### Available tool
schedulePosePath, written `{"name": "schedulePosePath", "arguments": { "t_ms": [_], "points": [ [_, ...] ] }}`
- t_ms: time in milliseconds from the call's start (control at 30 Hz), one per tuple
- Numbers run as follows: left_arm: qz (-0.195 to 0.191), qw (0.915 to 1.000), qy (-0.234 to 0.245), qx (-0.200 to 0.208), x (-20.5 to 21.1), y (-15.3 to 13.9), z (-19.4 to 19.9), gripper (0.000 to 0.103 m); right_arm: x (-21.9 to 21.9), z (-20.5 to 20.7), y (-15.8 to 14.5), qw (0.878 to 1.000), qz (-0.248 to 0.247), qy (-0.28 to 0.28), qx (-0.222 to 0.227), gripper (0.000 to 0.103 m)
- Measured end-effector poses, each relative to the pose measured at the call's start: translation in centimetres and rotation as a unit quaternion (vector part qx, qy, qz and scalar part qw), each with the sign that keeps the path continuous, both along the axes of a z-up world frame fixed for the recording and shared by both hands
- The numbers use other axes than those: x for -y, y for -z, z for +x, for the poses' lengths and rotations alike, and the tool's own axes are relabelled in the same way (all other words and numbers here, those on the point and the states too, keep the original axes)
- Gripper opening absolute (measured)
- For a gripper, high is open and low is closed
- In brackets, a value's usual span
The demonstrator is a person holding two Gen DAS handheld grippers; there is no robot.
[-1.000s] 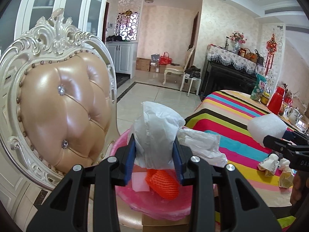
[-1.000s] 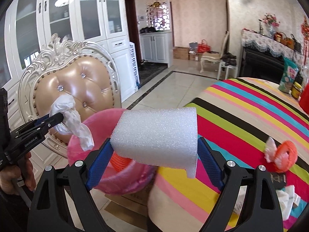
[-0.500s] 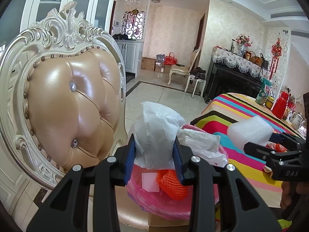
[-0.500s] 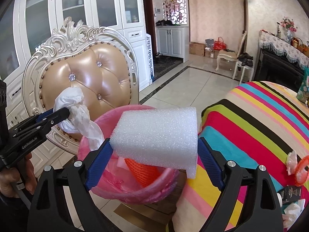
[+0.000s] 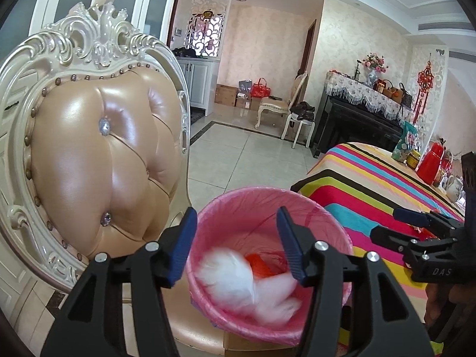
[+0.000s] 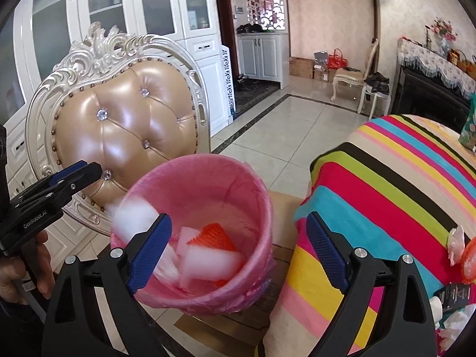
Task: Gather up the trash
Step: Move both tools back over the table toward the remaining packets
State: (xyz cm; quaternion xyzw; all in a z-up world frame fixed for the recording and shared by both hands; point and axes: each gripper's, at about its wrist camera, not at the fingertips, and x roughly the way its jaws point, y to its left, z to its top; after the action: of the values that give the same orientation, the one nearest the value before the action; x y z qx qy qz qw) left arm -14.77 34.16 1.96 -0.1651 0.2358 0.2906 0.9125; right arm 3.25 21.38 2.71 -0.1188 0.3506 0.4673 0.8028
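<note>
While "GenRobot.AI" reads in white along the left gripper (image 6: 74, 175) and "DAS" shows on the right gripper (image 5: 398, 223), no other writing is legible. Both have just been opening, and their blue-padded fingers (image 5: 184, 247) stand spread with nothing between them above the pink-lined trash bin (image 6: 255, 190), which sits on the seat of the ornate cream chair (image 5: 98, 154) beside the striped tablecloth (image 6: 386, 184). Inside the bin lie a motion-blurred white plastic bag (image 5: 226, 273), a white foam block (image 6: 211, 261) and an orange foam net (image 6: 214, 235).

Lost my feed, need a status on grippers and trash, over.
Left gripper and right gripper both open, jaws just opened, nothing between them. White plastic and foam block dropping into pink bin. More scraps on striped table. Nothing in the way.
</note>
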Motion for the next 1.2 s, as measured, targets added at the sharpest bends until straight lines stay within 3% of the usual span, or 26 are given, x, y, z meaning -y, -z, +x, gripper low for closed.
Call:
{"name": "schedulePosePath", "arguments": {
  "t_ms": [500,1200],
  "points": [
    [-0.008,0.9986,0.051,-0.007,3.3,0.0,4.1,0.058,8.9,1.8,-0.7,0.995,0.016,0.093,0.016,0.086],
    [-0.028,0.9881,0.152,-0.004,14.5,1.1,12.4,0.058,26.3,3.2,2.9,0.977,-0.017,0.211,0.001,0.086]
  ]
}}
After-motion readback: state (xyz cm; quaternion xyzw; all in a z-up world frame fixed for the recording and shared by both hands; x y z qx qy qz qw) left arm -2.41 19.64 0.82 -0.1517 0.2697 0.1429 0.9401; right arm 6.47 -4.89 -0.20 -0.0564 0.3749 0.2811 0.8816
